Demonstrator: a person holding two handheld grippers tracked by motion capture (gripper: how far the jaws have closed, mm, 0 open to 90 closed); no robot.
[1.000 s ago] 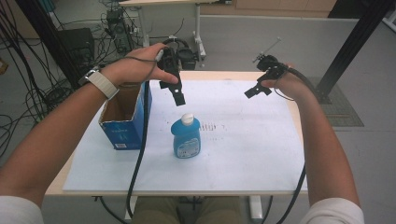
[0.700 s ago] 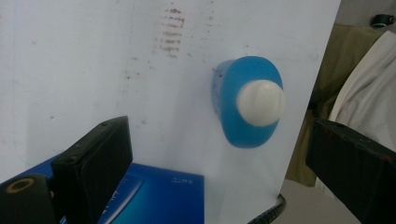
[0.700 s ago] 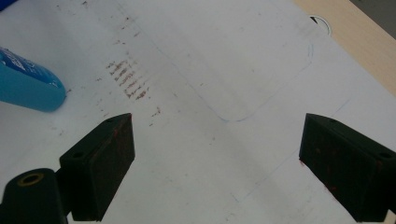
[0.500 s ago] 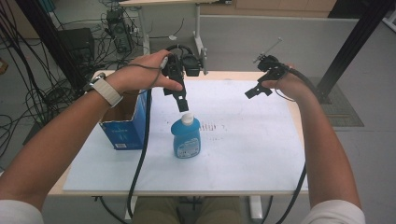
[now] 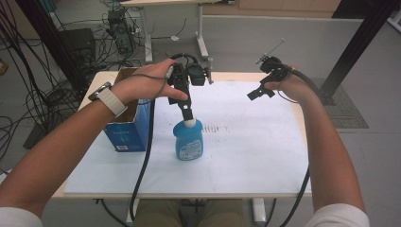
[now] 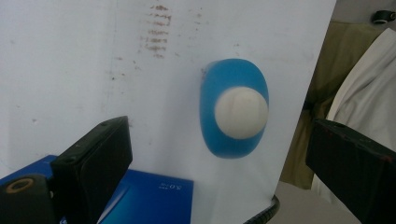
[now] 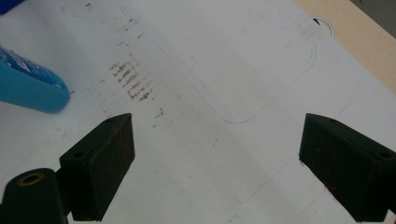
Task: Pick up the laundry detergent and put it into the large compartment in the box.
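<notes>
A blue bottle (image 5: 189,142) with a white cap (image 5: 190,122) stands upright on the white sheet, left of the table's middle. My left gripper (image 5: 187,112) hangs just above the cap, pointing down. In the left gripper view the cap (image 6: 241,113) lies between the wide-apart jaws, and the left gripper (image 6: 224,161) is open with nothing held. My right gripper (image 5: 257,92) is held above the far right part of the table. In its own view the right gripper (image 7: 224,158) is open over bare paper, with the bottle (image 7: 28,86) off to its left.
An open blue cardboard box (image 5: 131,127) stands at the table's left, close to the bottle. A white sheet (image 5: 246,161) with brown smudges (image 7: 135,84) covers most of the wooden table (image 5: 302,118). Cables and desk legs crowd the floor beyond.
My left gripper has moved right from above the box and come down over the bottle's cap. The right gripper and the bottle have stayed put.
</notes>
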